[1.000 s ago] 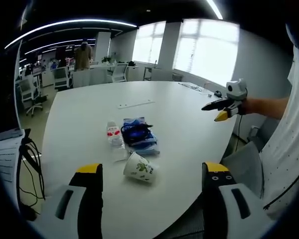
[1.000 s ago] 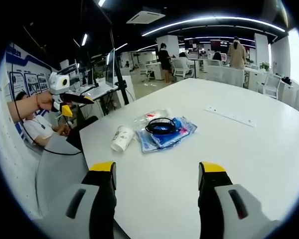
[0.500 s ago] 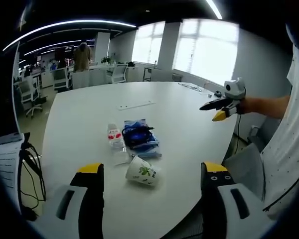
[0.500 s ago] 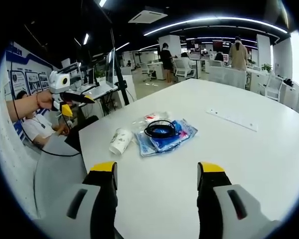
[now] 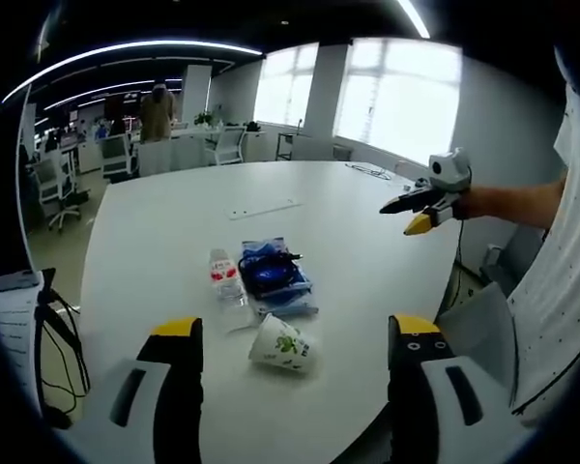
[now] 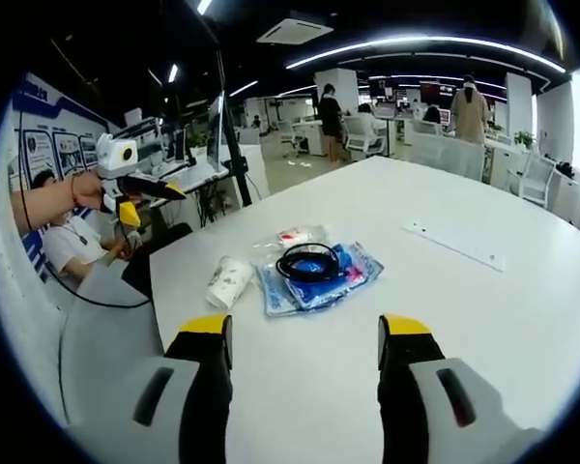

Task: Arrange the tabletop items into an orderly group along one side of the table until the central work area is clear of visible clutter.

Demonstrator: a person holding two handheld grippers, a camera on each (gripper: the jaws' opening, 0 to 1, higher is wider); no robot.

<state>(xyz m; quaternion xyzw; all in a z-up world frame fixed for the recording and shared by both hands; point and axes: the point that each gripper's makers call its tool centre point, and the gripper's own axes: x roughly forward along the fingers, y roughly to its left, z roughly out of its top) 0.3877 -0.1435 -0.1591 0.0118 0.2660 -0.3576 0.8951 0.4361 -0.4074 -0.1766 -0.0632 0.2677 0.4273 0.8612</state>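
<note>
Because nothing is picked up yet, the things sit in a small messy bunch near one edge of the white table [image 5: 367,280], close to the person. A paper cup [image 5: 282,343] lies tipped on its side. Just beside it is a blue packet [image 5: 275,280] with a black loop of cable [image 6: 307,261] resting on top, and a clear little bottle [image 5: 222,274] with a red and white label lies against the packet. Far off, well apart from the bunch, a thin flat strip [image 5: 263,205] lies on the table.

My guess is that the bunch must be lined up neatly along one side, so the middle stays free — that work is not started.

Both tools are held up in the air, over the table edge, pointing at the bunch. The left gripper [image 5: 290,338] has its jaws wide apart and holds nothing. The right gripper [image 6: 304,333] is spread wide too — nothing sits between its jaws. Each hand reaches out level, one from each side of the bunch.
</note>
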